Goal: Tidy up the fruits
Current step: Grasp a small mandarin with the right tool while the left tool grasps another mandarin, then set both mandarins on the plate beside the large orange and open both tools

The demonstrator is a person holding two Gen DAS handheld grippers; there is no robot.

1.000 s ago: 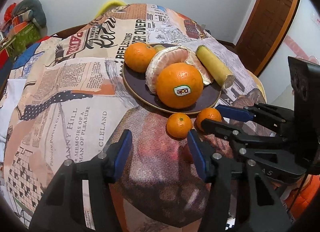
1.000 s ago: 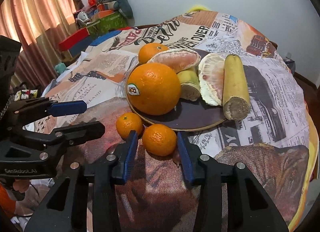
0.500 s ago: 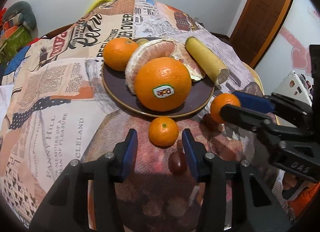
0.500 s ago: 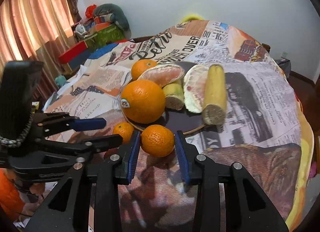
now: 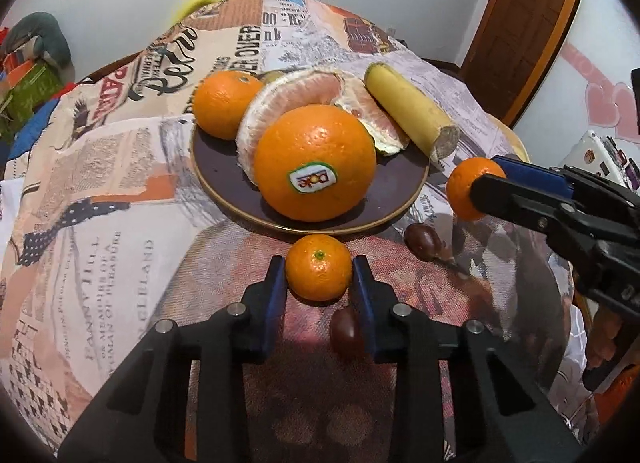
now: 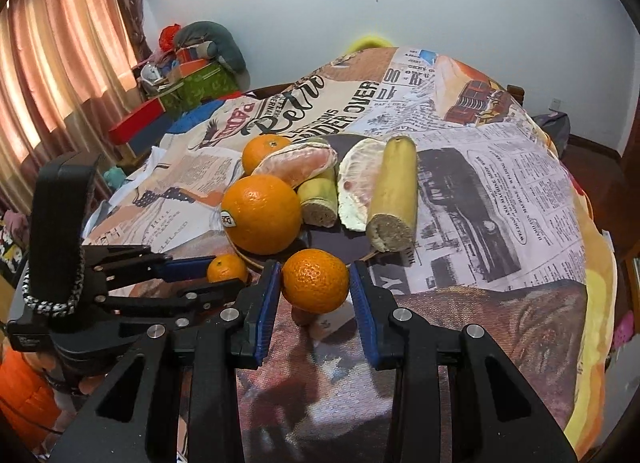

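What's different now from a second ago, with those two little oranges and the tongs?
The right tongs, already around one small mandarin, have lifted it off the cloth toward the plate. The left tongs have moved in and have just been closing around the other mandarin, which has not left the cloth; its pads look about touching it. The plated fruit and two dark grapes stayed put.

Two small mandarins: one rests on the cloth before the brown plate's near rim; the other I hold lifted; large orange, pomelo segments, banana pieces fill the plate.
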